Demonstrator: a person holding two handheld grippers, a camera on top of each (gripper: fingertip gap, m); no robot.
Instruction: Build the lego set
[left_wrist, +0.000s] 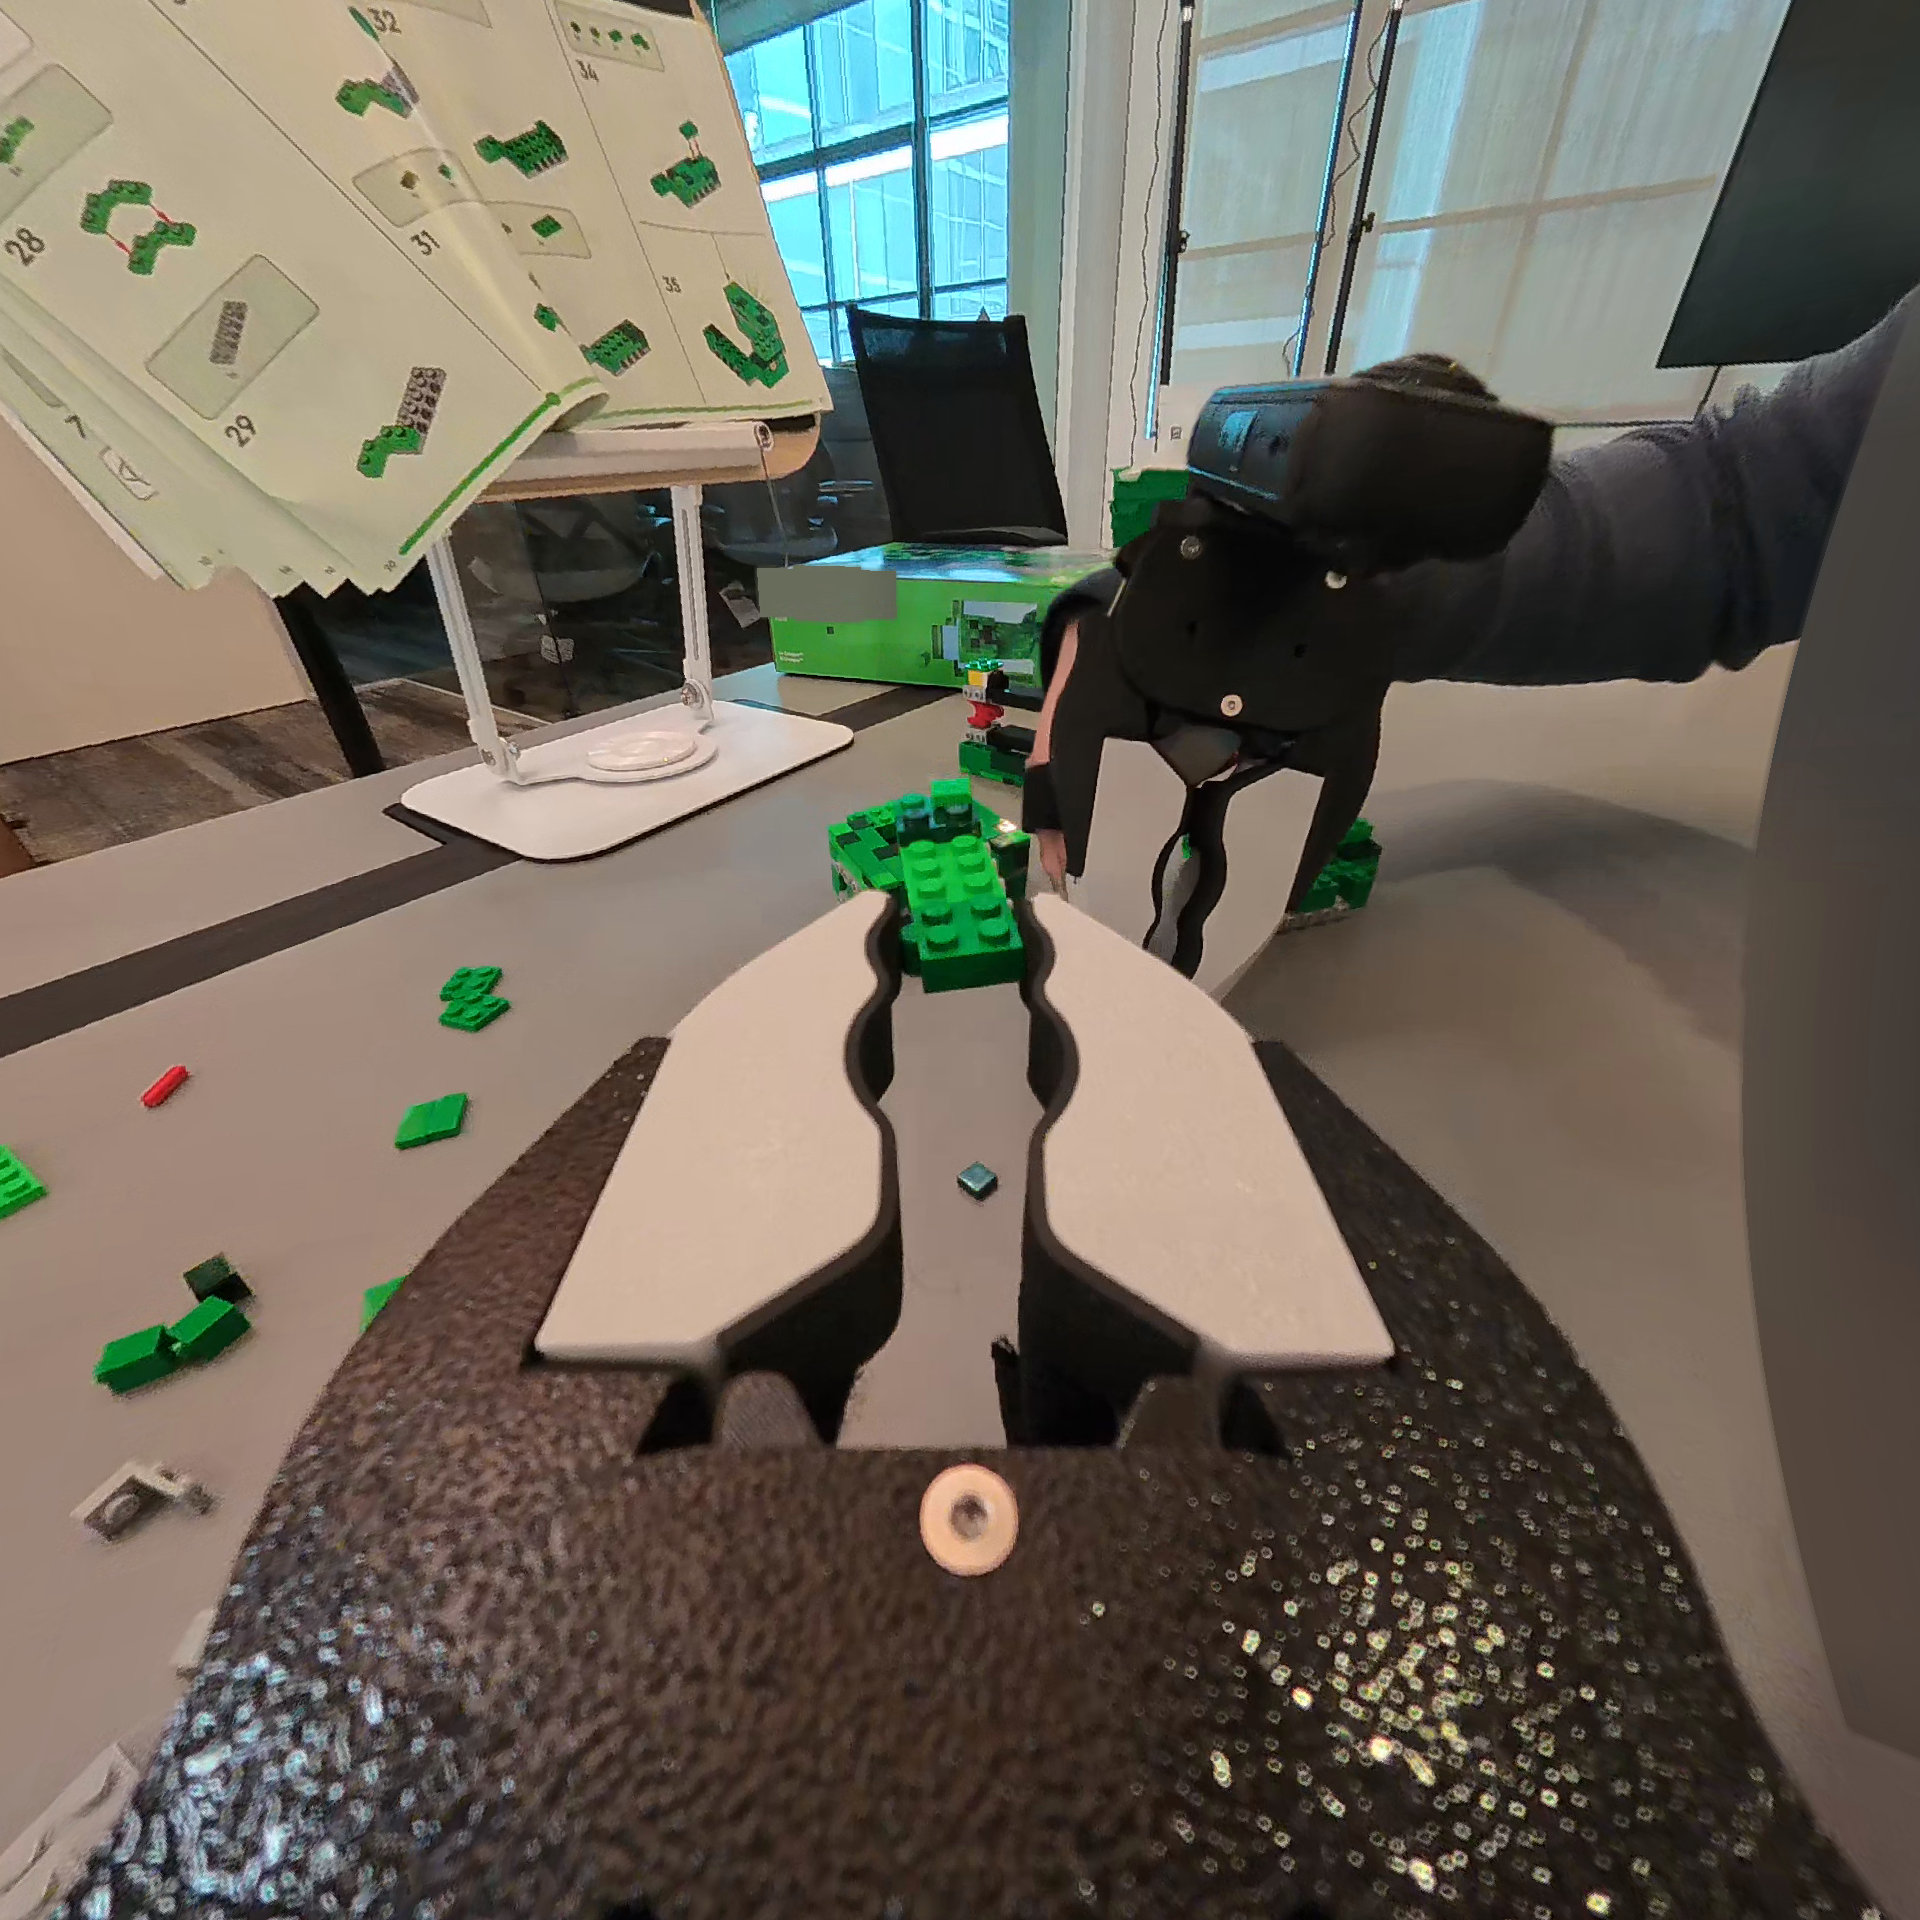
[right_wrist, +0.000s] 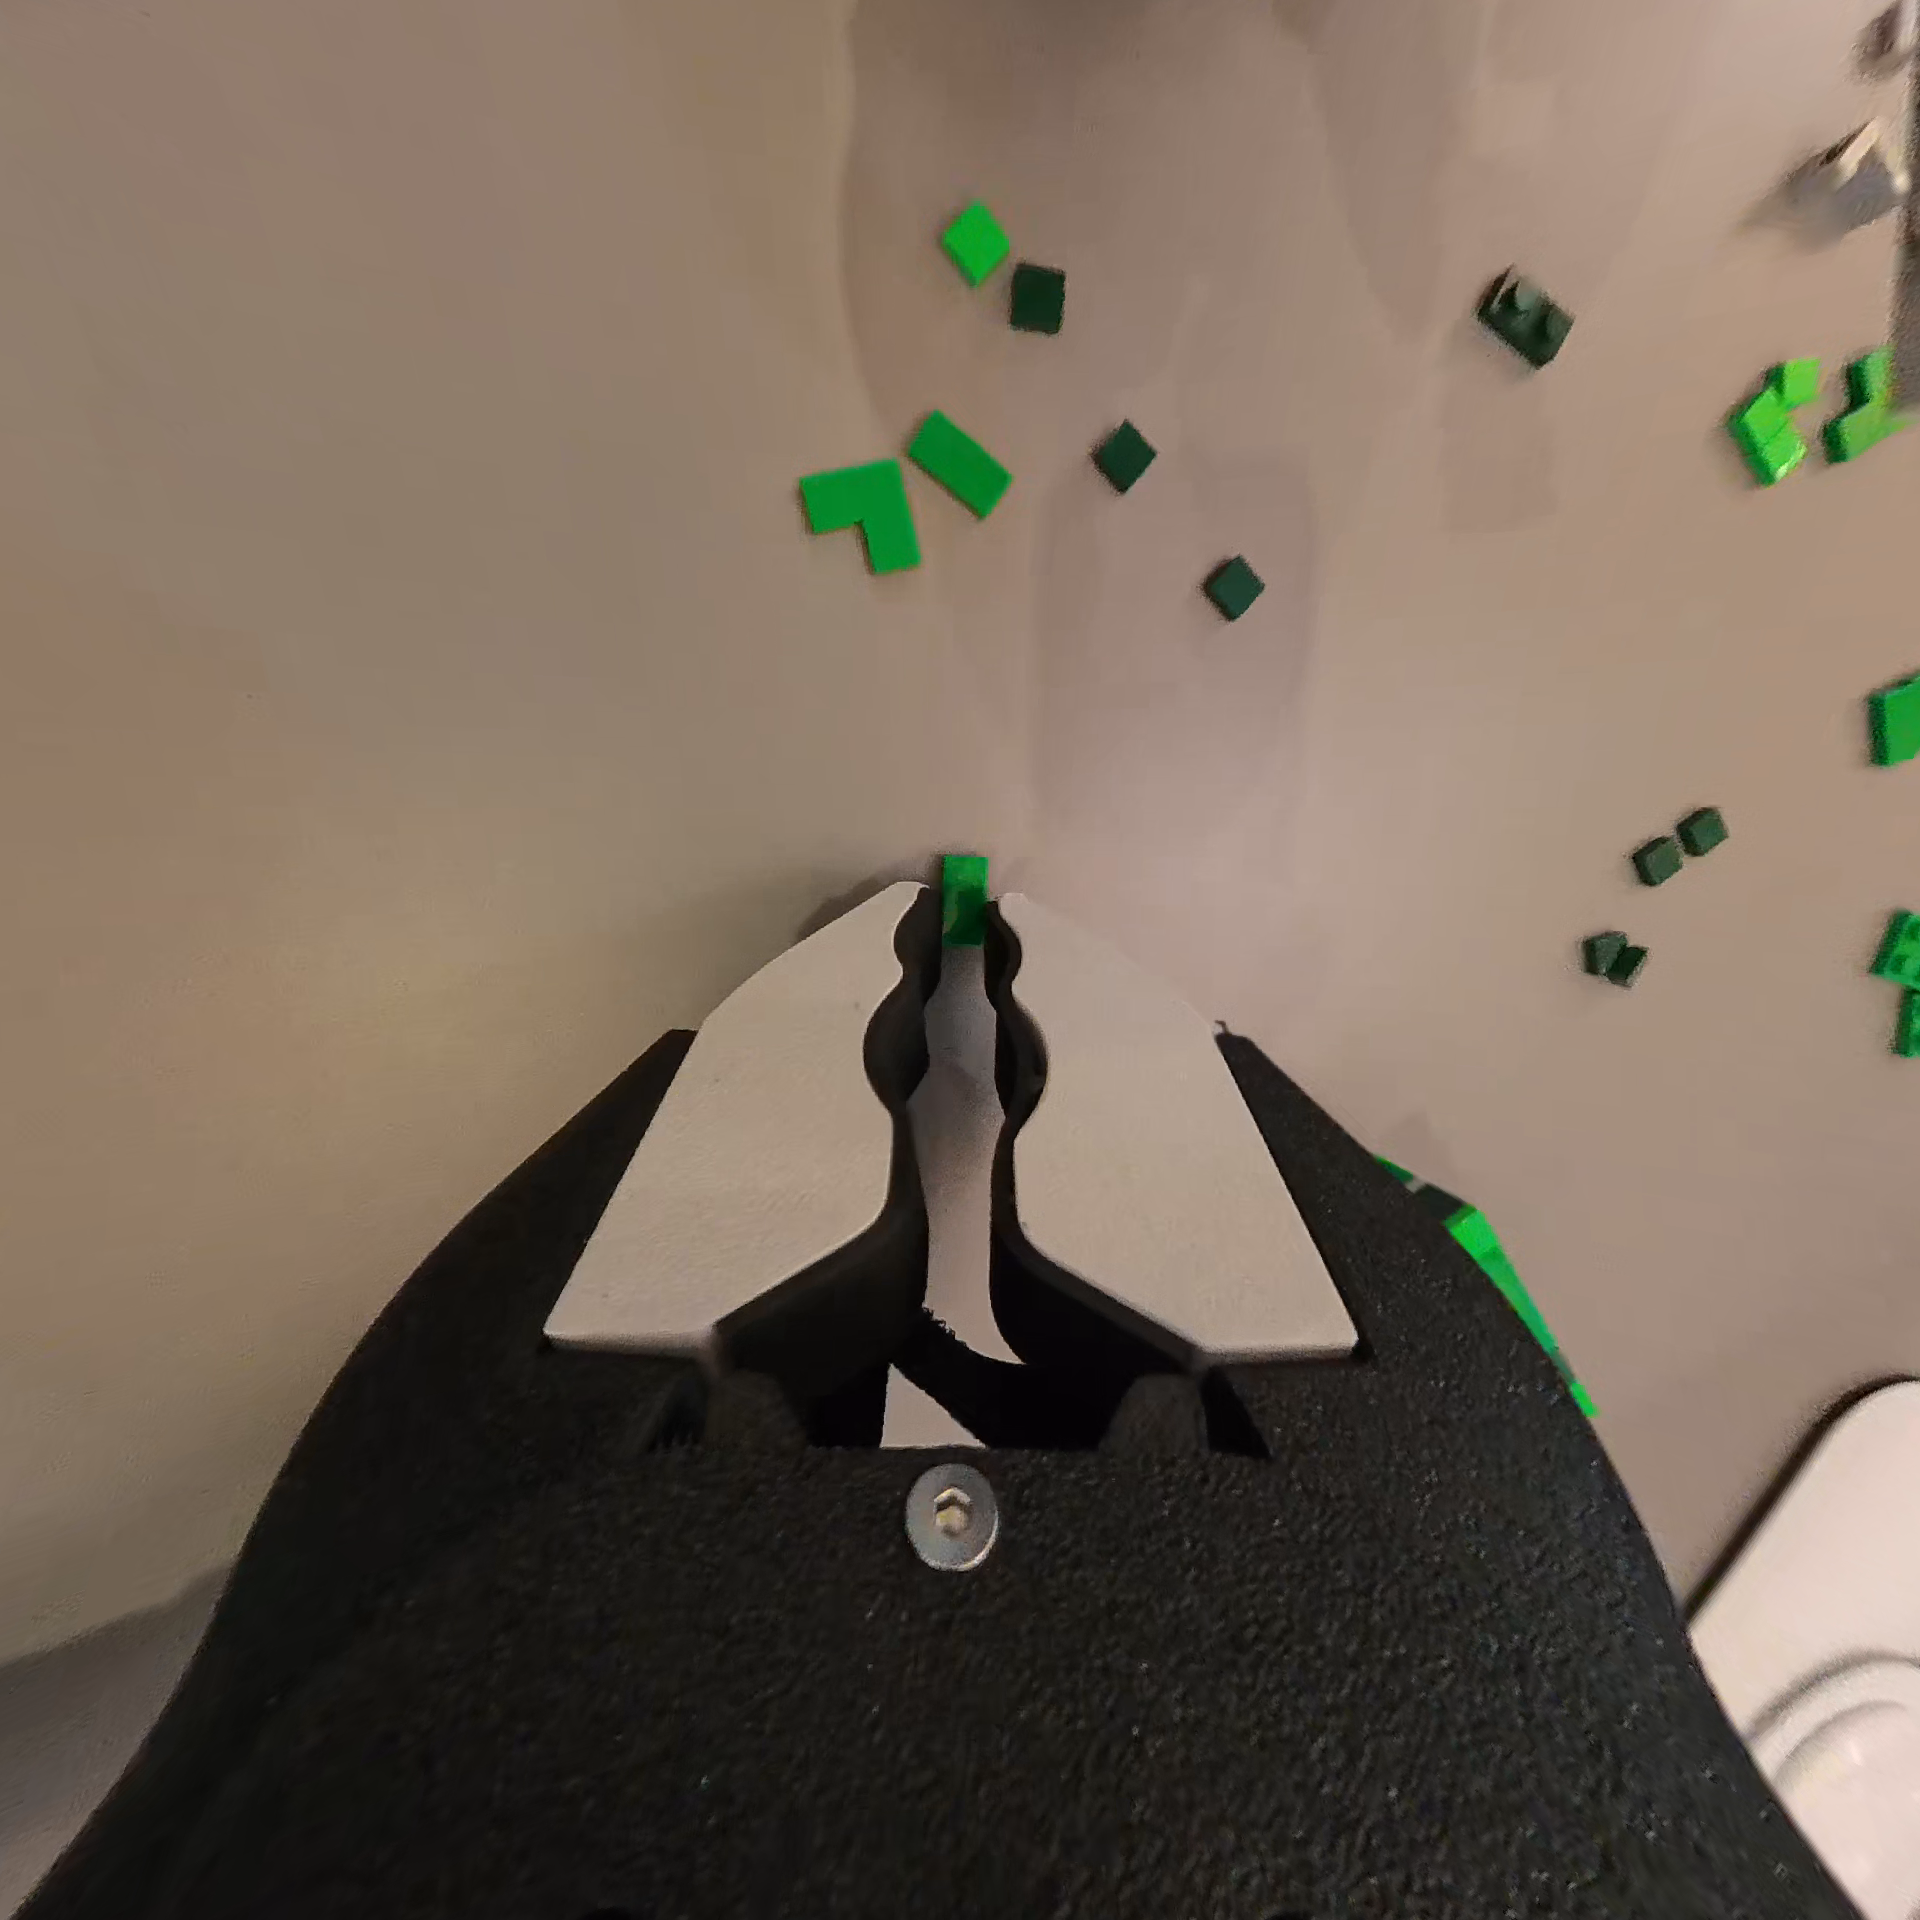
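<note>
In the left wrist view my left gripper (left_wrist: 961, 920) is closed around the near end of a green studded lego assembly (left_wrist: 951, 883) low over the grey table (left_wrist: 520, 935). My right gripper (left_wrist: 1184, 935), held by a gloved hand, points down at the table just right of the assembly. In the right wrist view the right gripper (right_wrist: 963, 904) is shut on a small bright green piece (right_wrist: 963, 894), pinched at the fingertips above the table (right_wrist: 416, 520).
An open instruction booklet (left_wrist: 364, 229) sits on a white stand (left_wrist: 623, 769) at the back left. A green box (left_wrist: 914, 613) and smaller builds (left_wrist: 1340, 873) lie behind. Loose green, red and grey pieces (left_wrist: 457, 997) lie to the left. Green tiles (right_wrist: 862, 509) are scattered ahead of the right gripper. There is about 12 cm between the tips of the two grippers.
</note>
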